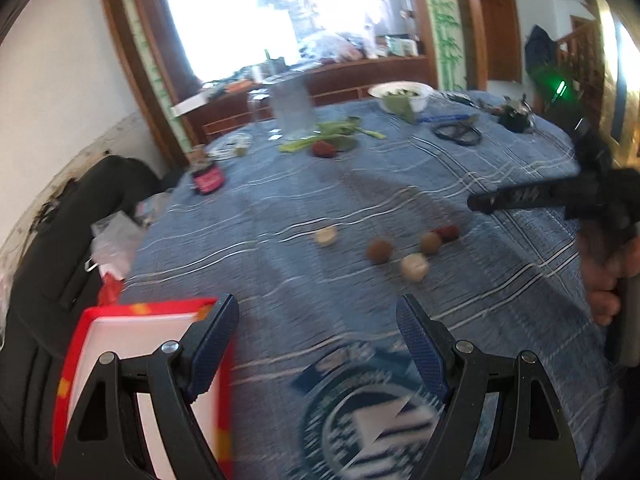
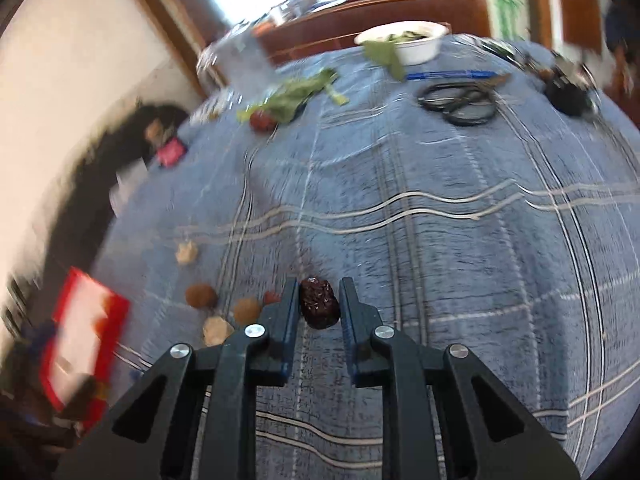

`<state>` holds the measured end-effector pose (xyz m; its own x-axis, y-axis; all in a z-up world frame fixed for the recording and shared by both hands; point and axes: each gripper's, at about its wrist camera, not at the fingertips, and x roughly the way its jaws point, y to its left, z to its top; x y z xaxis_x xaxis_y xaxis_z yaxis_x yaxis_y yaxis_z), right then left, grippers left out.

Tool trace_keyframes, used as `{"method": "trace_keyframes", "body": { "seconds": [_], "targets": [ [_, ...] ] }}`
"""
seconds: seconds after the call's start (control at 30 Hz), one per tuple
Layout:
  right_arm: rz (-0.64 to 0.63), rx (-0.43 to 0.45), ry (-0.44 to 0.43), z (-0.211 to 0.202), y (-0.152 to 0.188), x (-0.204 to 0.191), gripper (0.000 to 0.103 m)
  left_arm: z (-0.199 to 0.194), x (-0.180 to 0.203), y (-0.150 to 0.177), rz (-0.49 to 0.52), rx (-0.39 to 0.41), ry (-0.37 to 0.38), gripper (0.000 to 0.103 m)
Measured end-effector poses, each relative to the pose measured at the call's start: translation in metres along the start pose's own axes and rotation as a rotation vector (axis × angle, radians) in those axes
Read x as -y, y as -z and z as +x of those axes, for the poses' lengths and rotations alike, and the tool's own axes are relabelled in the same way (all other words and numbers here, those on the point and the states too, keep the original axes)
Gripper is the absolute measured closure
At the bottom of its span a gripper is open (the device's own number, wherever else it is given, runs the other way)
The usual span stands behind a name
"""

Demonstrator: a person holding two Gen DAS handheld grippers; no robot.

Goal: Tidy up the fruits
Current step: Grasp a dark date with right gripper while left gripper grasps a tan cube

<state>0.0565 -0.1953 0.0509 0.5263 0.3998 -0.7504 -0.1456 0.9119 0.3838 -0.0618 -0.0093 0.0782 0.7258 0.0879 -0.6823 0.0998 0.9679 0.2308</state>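
Item: dried red date (image 2: 319, 303), between our right gripper (image 2: 319, 300) jaws, apparently clamped, above the blue cloth (image 2: 440, 220). Left gripper (image 1: 316, 320) gaped empty. Step: carrying; next, likely release over red tray (image 2: 116, 312).

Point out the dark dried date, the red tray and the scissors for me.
Date (image 2: 319, 303), right wrist view, middle of its wrinkled skin.
Red tray (image 1: 141, 309), left wrist view, far red rim.
Scissors (image 2: 460, 101), right wrist view, the black handle loops.
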Motion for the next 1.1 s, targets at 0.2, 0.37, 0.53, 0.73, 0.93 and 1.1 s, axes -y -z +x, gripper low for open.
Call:
{"method": "trace_keyframes", "body": {
  "seconds": [0.2,0.37,0.53,0.73,0.93,1.1],
  "targets": [
    [0.061,0.061,-0.018,-0.016,-0.004,0.004,0.081,0.042,0.027,-0.015,-0.023,-0.082,0.072,0.023],
    [0.077,0.041,-0.015,-0.011,-0.005,0.005,0.081,0.059,0.043,-0.016,-0.021,-0.132,0.093,0.035],
    [0.091,0.024,-0.012,-0.007,-0.004,0.008,0.081,0.074,0.05,-0.018,-0.022,-0.159,0.104,0.041],
    [0.091,0.019,-0.005,-0.004,-0.003,0.008,0.081,0.087,0.053,-0.018,-0.027,-0.177,0.117,0.054],
    [0.09,0.004,0.006,0.002,-0.003,0.01,0.081,0.09,0.054,-0.019,-0.037,-0.161,0.165,0.08],
    [0.087,0.008,0.011,0.001,-0.003,0.01,0.081,0.081,0.049,-0.018,-0.057,-0.15,0.165,0.08]
  ]
}}
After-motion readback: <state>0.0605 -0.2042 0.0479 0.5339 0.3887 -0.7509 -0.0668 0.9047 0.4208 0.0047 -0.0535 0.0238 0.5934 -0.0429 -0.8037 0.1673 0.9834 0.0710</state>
